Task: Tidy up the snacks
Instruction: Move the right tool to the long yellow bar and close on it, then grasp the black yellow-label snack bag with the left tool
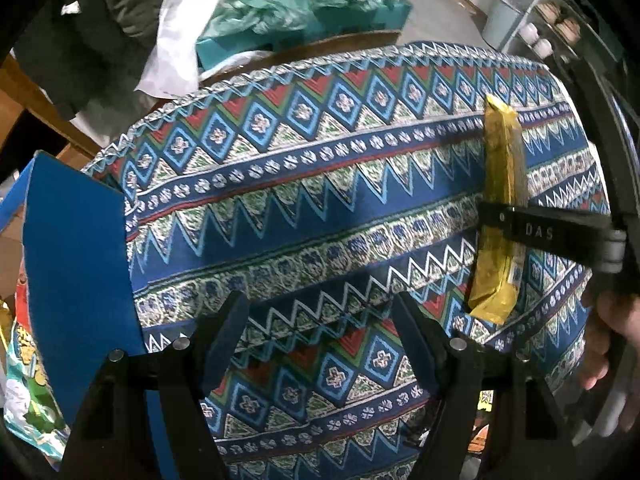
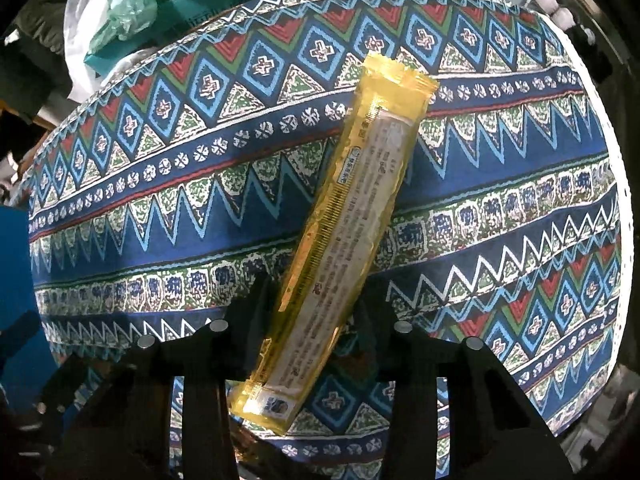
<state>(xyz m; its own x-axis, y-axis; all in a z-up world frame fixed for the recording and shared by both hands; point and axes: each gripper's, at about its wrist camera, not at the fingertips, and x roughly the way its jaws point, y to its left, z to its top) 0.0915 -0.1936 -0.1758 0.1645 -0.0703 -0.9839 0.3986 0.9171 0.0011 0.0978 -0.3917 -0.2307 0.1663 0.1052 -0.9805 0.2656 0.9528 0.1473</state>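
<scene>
A long yellow snack packet (image 2: 352, 208) runs lengthwise between my right gripper's (image 2: 316, 296) fingers, and the pads press on its lower half. In the left wrist view the same packet (image 1: 500, 152) stands edge-on at the right, with the right gripper (image 1: 516, 224) clamped across it just over the patterned tablecloth (image 1: 320, 184). Whether the packet touches the cloth I cannot tell. My left gripper (image 1: 318, 308) is open over the cloth with nothing between its fingers. A blue box (image 1: 76, 248) stands at the table's left edge.
A colourful snack bag (image 1: 28, 392) lies beside the blue box at the far left. Behind the table are a teal box with green tissue (image 1: 312, 12) and a white plastic bag (image 1: 176, 32). A shelf with cups (image 1: 544, 32) is at the back right. A person's hand (image 1: 612, 340) holds the right gripper.
</scene>
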